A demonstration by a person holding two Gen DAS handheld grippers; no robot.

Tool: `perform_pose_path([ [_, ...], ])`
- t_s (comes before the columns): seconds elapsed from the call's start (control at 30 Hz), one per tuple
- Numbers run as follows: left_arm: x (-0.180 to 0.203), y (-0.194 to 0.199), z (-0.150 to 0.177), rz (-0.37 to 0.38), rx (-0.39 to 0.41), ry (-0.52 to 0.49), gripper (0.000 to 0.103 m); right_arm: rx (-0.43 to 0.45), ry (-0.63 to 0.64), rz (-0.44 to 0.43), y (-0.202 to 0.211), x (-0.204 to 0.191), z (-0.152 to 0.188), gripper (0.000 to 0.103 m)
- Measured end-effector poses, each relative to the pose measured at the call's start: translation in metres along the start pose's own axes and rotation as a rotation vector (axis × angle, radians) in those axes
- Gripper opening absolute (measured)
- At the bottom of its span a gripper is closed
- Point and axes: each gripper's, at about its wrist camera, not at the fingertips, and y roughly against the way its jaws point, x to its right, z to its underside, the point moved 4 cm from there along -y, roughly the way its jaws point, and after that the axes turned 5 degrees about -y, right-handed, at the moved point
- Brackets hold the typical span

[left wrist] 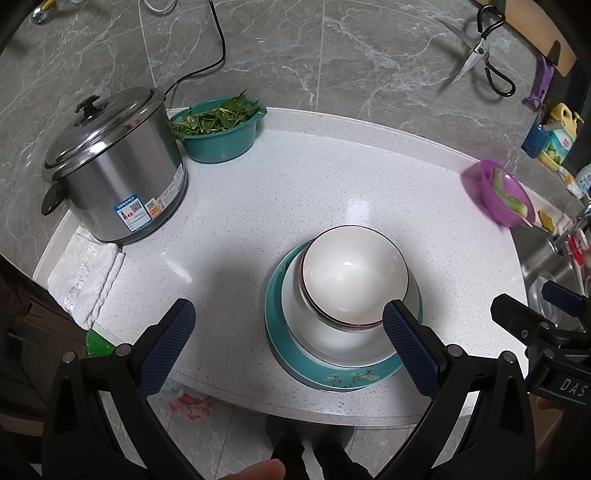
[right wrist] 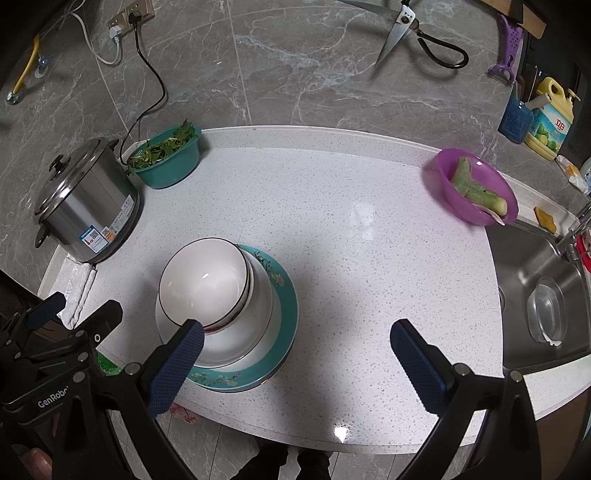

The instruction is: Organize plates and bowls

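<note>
A stack stands on the white counter (left wrist: 295, 177): a teal flowered plate (left wrist: 332, 374) at the bottom, a white dish (left wrist: 332, 339) on it, and white dark-rimmed bowls (left wrist: 354, 273) on top. The same stack shows in the right wrist view, with plate (right wrist: 284, 306) and top bowl (right wrist: 203, 277). My left gripper (left wrist: 288, 314) is open and empty, above the counter's near edge, its right finger (left wrist: 402, 332) in front of the stack. My right gripper (right wrist: 295, 336) is open and empty, its left finger (right wrist: 184, 350) overlapping the stack's near side.
A steel pot (left wrist: 114, 166) with lid sits at the left, a teal bowl of greens (left wrist: 218, 129) behind it, a folded white cloth (left wrist: 85, 280) in front. A purple bowl with vegetable pieces (right wrist: 476, 188) stands at the right by the steel sink (right wrist: 543, 295). Scissors (right wrist: 406, 26) hang on the wall.
</note>
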Motion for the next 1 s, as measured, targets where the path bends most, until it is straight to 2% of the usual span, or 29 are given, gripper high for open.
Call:
perform_pose_path([
  [1.0,0.0034,0.0014,0.0012,-0.003,0.001,-0.005,0.103,0.0,0.002,-0.001,-0.0011,-0.0009,-0.0003,0.103],
])
